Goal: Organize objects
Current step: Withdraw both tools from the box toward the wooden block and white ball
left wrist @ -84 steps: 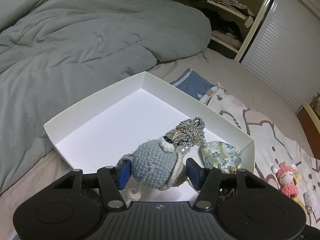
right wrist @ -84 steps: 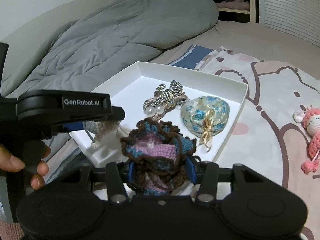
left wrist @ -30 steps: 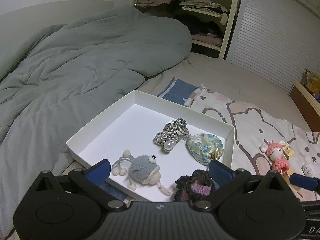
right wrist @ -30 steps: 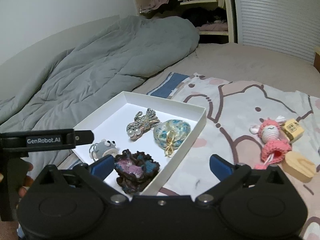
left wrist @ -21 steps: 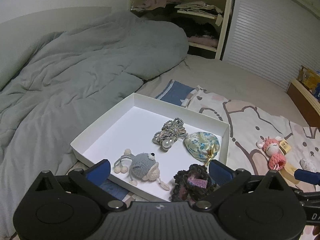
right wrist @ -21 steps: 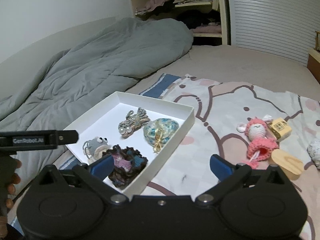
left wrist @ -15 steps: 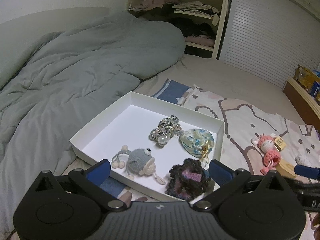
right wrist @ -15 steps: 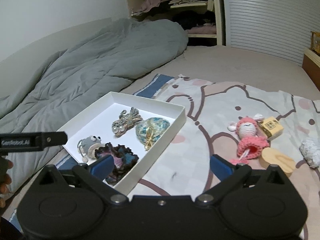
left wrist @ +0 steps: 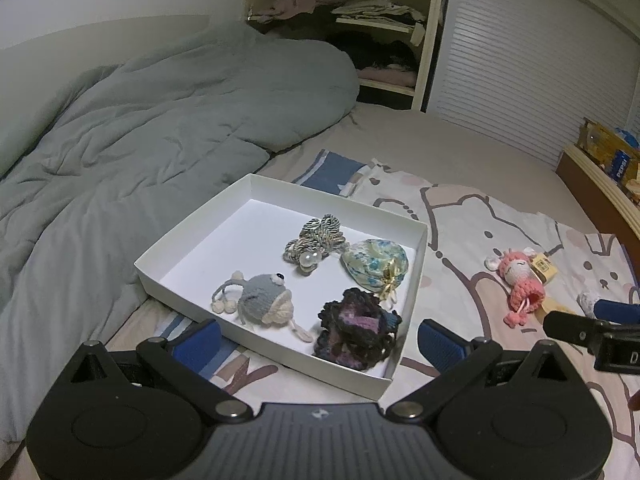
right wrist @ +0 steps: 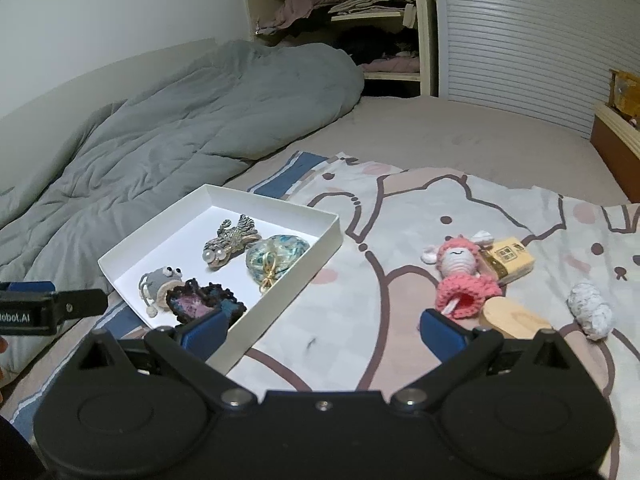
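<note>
You're between pickups: both the left gripper (left wrist: 318,340) and right gripper (right wrist: 322,332) are spread wide and empty. Four trinkets sit in the box (right wrist: 330,236); the pink doll (right wrist: 460,276) lies on the sheet to its right, probably next, so swing right. Readable text: "obot.AI", plus what looks like "PEPSI" on a distant carton (left wrist: 622,164).
</note>
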Demonstrator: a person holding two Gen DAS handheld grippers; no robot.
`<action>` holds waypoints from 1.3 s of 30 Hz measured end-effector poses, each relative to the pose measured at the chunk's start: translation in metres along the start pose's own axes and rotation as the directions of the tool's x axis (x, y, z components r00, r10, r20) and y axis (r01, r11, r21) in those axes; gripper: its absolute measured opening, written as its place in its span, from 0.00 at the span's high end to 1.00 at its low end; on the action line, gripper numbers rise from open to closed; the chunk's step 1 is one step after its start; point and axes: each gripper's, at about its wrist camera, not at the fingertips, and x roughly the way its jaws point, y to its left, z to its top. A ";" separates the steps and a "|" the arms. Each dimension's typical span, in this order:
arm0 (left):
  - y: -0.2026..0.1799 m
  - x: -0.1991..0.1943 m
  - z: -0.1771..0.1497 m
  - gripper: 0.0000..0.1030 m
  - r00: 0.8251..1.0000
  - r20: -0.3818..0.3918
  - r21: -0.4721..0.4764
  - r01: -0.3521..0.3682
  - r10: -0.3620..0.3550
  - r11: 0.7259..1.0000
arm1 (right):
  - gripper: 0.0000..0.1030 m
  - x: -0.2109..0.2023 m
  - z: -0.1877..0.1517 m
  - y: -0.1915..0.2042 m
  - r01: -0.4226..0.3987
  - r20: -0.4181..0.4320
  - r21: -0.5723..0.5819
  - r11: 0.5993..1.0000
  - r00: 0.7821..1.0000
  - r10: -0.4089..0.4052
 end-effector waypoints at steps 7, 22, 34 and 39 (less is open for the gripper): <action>-0.015 -0.005 -0.004 0.00 1.000 0.029 0.025 0.003 -0.004 1.000 | 0.00 -0.003 -0.002 -0.013 0.005 -0.001 0.011 1.000 1.000 -0.005; -0.069 0.006 -0.010 0.00 0.991 0.085 0.118 0.089 -0.099 0.989 | 0.00 -0.012 -0.003 -0.059 0.079 0.022 0.020 0.997 0.997 -0.079; -0.139 0.028 -0.013 0.00 0.966 0.114 0.190 0.210 -0.234 0.959 | 0.00 -0.020 0.001 -0.128 0.182 0.058 0.139 0.973 0.980 -0.192; -0.172 0.044 -0.019 0.00 0.953 0.101 0.244 0.254 -0.285 0.936 | 0.00 -0.020 0.000 -0.159 0.216 0.068 0.211 0.953 0.970 -0.235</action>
